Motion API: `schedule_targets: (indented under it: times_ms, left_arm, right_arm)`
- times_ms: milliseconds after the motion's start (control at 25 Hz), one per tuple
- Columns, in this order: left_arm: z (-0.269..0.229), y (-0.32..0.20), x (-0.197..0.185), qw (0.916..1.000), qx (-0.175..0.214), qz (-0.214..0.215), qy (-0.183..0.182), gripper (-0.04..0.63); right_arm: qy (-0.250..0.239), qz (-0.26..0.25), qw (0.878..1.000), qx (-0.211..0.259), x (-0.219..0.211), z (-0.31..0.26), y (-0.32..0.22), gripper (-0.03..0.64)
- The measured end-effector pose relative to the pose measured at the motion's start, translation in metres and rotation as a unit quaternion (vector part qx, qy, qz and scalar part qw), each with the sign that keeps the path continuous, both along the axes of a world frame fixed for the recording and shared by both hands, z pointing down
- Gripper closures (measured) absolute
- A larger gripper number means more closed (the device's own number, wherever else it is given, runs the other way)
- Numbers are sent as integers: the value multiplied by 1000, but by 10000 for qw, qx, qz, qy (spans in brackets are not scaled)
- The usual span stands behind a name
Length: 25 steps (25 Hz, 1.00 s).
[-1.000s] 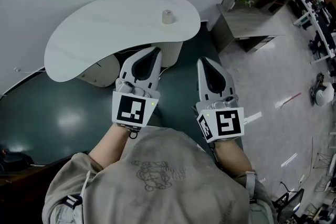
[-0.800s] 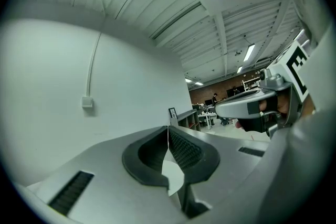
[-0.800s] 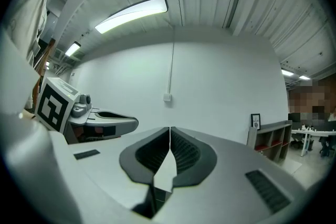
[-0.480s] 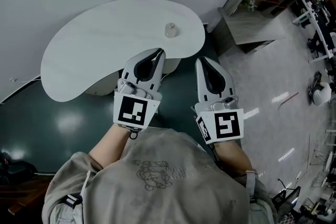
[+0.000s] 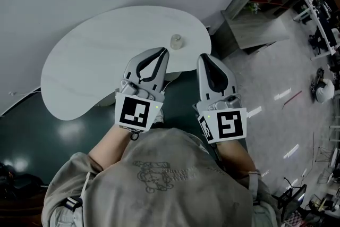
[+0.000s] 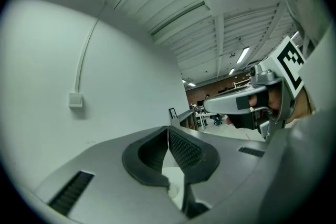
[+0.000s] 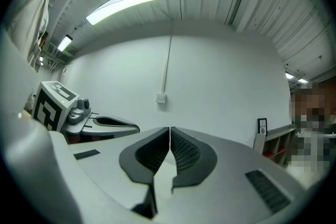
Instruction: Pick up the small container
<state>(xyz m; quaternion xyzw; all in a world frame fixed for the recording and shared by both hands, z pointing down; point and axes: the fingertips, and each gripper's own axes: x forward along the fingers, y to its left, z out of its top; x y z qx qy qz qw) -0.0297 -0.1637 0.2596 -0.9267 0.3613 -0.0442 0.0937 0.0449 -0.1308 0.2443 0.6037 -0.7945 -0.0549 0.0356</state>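
Observation:
A small pale container (image 5: pixel 176 41) stands upright near the right end of a white kidney-shaped table (image 5: pixel 101 66). My left gripper (image 5: pixel 163 51) hangs over the table's near edge, shut and empty, its tip just short of the container and to its left. My right gripper (image 5: pixel 202 57) is beside it, off the table's right end, also shut with nothing in it. In the left gripper view the jaws (image 6: pixel 168 129) meet tip to tip, and a bit of the pale container (image 6: pixel 173 191) shows low in the gap behind them. The right gripper view shows closed jaws (image 7: pixel 170 129) before a bare wall.
A dark green floor (image 5: pixel 37 135) lies under the table, with pale flooring (image 5: pixel 276 77) to the right. A grey shelf unit (image 5: pixel 255 13) stands against the wall at the right. The wall carries a small switch box (image 7: pixel 161 97).
The table and container have slid down and right in the head view, closer to both grippers. The left gripper's tip now overlaps the table edge. Both jaws stayed shut.

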Motion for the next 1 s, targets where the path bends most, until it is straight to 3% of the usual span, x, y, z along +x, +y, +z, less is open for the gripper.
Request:
schedule_targets:
  times_ms: [320,640,1000]
  left_arm:
    - [-2,-22,-5,9997,-45,-204,151,577]
    - [5,-25,10,9991,-51,-422,-14,577]
    - [1,-35,15,9977,-23,-678,47,577]
  right_arm:
    - [25,56,9999,-95,11,6,-17,588]
    - [-12,-112,9999,-129,35,10,-29,588]
    - [-87,-198,9998,-48,44,8,-50,586]
